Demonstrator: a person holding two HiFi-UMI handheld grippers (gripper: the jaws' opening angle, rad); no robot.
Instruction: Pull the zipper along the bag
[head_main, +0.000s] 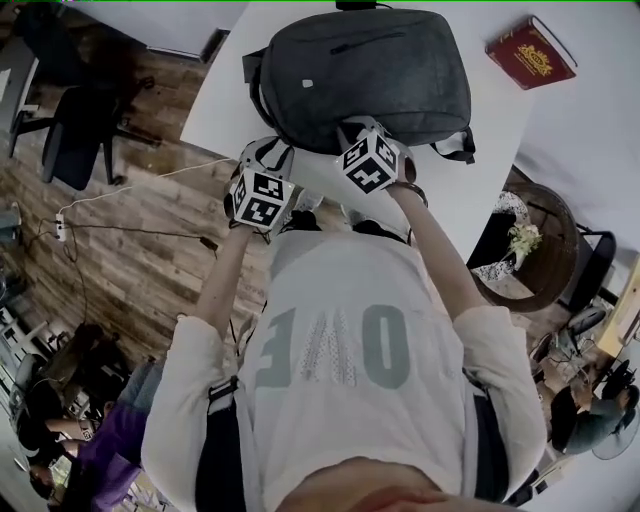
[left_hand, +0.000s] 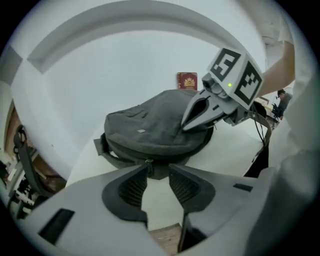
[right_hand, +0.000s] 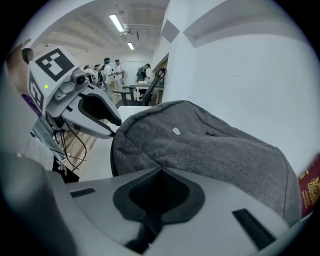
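The white bench (head_main: 215, 110) fills the top of the head view, and wood plank floor (head_main: 120, 250) lies to its left. A person in a pale shirt (head_main: 340, 340) stands at the bench's near edge with both arms stretched forward.

The grey bag (head_main: 365, 75), a backpack, lies flat on the bench in front of the person. Its black straps hang off the near side, and there is a small pale tag (left_hand: 141, 131) on its upper face.

The left tool (left_hand: 158, 167) is at the bag's near left rim, pointing steeply down. Its jaws stand partly apart, and the ribbed pads (left_hand: 131, 189) press on nothing. Between the pads show only the bench top and the bag's dark rim.

The right tool (right_hand: 160, 171) is at the bag's near rim, to the right of the left tool and close beside it. Its jaws are together, and their tips meet right against the grey fabric. Whether any of that fabric is nipped between them cannot be told.

A red book (head_main: 530, 50) lies on the bench past the bag's far right corner, apart from it.

The zipper pull (left_hand: 147, 163), small and metal, hangs on the bag's rim just at the tip of the left tool's left jaw.
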